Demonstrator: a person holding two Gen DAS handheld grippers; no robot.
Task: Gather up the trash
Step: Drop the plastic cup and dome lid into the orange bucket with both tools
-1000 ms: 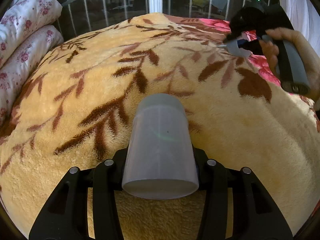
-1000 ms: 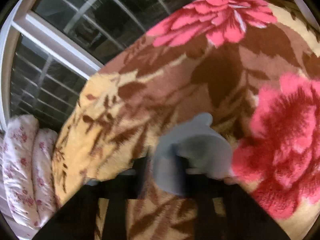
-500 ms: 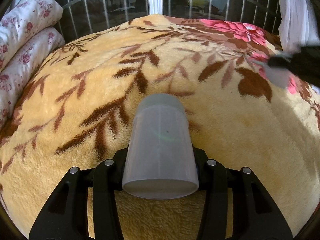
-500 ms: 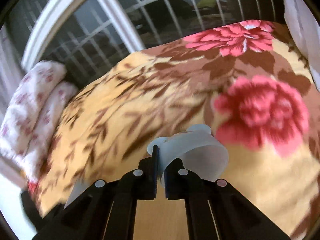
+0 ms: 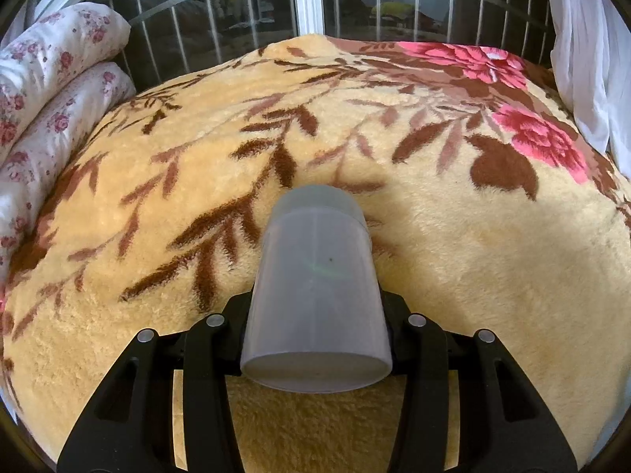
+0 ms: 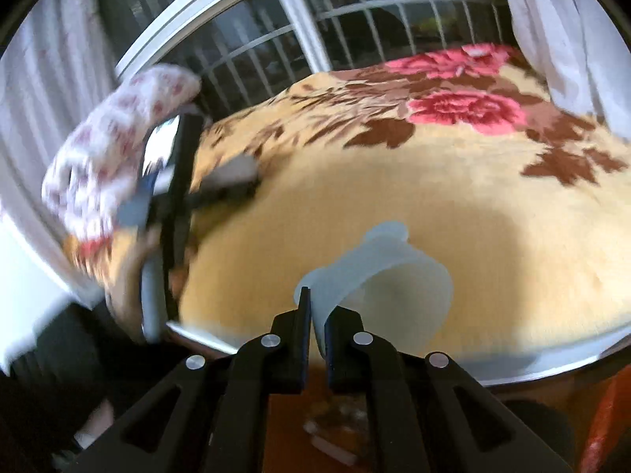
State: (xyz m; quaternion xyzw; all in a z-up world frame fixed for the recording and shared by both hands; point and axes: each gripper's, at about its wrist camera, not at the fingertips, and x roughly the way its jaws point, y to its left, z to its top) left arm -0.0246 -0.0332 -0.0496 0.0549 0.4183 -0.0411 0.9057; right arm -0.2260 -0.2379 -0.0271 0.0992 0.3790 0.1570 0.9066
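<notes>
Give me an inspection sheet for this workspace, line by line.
Surface: bed under a plush yellow blanket with brown leaves and pink flowers.
Job's things: translucent cup in the left gripper; second cup pinched by its wall in the right gripper.
Clutter: nothing seen on the blanket.
Grippers: both shut on cups; the left one appears blurred in the right wrist view.
Cables: nothing seen.
Surroundings: barred window, rolled floral bedding, white curtain.
</notes>
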